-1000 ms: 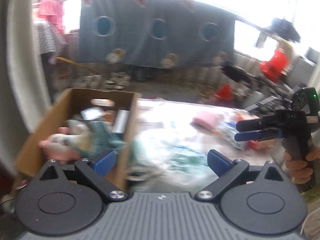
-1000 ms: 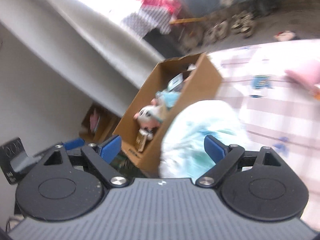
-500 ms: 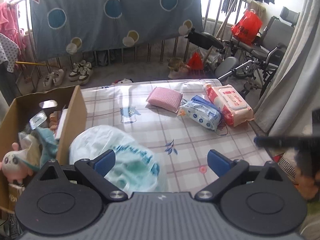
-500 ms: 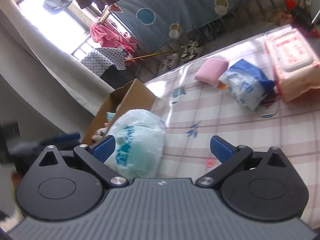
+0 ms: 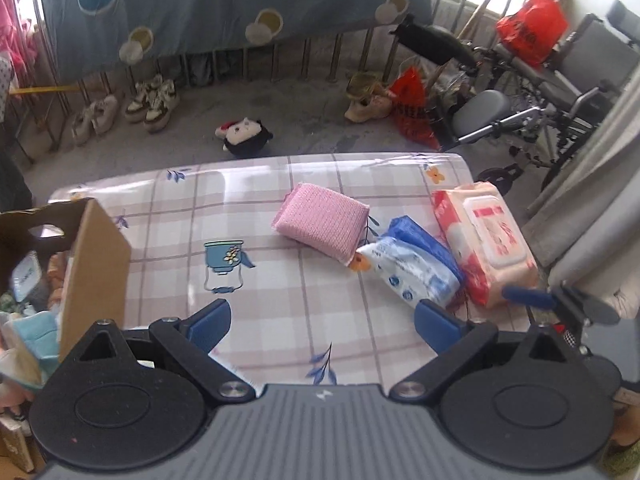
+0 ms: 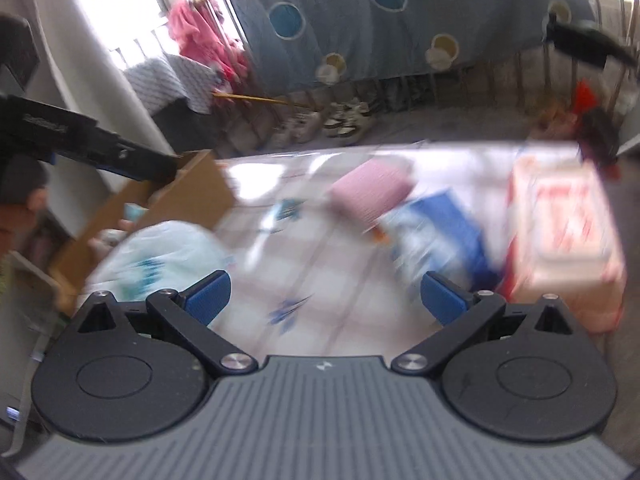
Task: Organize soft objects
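A pink sponge cloth (image 5: 322,227), a blue and white wipes pack (image 5: 412,268) and a pink wet-wipes pack (image 5: 486,242) lie on the checked table (image 5: 256,280). My left gripper (image 5: 322,322) is open and empty above the table's near side. My right gripper (image 6: 324,296) is open and empty; its view is blurred. It shows a white and teal plastic bag (image 6: 160,256) beside the cardboard box (image 6: 176,200), the pink cloth (image 6: 370,192), the blue pack (image 6: 440,232) and the pink pack (image 6: 560,232).
The cardboard box (image 5: 94,264) at the table's left edge holds soft toys and packets. A plush toy (image 5: 244,136), shoes (image 5: 152,104) and a wheelchair (image 5: 560,80) are on the floor beyond the table. A curtain (image 5: 600,216) hangs at the right.
My left gripper has swung from the box toward the table's right and risen. The plastic bag has slipped out of its view. My right gripper has turned toward the packs and is still moving.
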A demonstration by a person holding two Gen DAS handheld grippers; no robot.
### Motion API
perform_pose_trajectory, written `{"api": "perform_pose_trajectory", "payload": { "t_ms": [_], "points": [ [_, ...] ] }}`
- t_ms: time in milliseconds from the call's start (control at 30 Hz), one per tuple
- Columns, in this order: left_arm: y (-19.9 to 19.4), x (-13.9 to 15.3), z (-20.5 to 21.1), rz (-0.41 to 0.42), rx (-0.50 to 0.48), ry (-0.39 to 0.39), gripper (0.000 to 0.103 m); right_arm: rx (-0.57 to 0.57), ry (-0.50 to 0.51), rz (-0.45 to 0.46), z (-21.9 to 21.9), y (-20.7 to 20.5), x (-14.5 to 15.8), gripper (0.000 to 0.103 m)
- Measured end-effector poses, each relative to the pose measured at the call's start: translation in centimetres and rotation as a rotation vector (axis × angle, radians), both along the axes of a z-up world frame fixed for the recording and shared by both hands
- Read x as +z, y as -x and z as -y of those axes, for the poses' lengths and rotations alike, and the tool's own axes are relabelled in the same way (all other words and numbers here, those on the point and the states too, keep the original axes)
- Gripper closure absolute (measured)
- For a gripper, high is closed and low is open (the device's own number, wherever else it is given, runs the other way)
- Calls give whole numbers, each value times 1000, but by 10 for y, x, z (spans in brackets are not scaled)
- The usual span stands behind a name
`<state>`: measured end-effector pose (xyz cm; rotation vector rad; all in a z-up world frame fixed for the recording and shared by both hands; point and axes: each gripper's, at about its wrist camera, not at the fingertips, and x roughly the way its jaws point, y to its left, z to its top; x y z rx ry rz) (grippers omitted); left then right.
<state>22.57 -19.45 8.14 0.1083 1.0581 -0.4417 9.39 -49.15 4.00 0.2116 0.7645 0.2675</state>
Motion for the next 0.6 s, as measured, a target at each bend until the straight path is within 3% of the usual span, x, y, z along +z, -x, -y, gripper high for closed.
{"api": "perform_pose_trajectory", "payload": {
  "t_ms": [133, 333, 467, 533, 600],
  "points": [
    [-31, -20, 9, -74, 65, 19, 5, 46, 109, -64, 4, -60, -16, 1],
    [-52, -46, 10, -135, 102, 17, 8, 144, 334, -212, -12, -132, -68, 1],
    [-53, -49, 3, -137, 123, 6, 10, 131, 343, -282, -14, -154, -94, 6],
    [-52, -45, -3, -133, 132, 15, 10, 108, 331, -286, -11, -155, -96, 21],
    [-48, -40, -9, -117, 132, 29, 10, 99, 258, -314, -9, -154, -94, 26]
  ]
}}
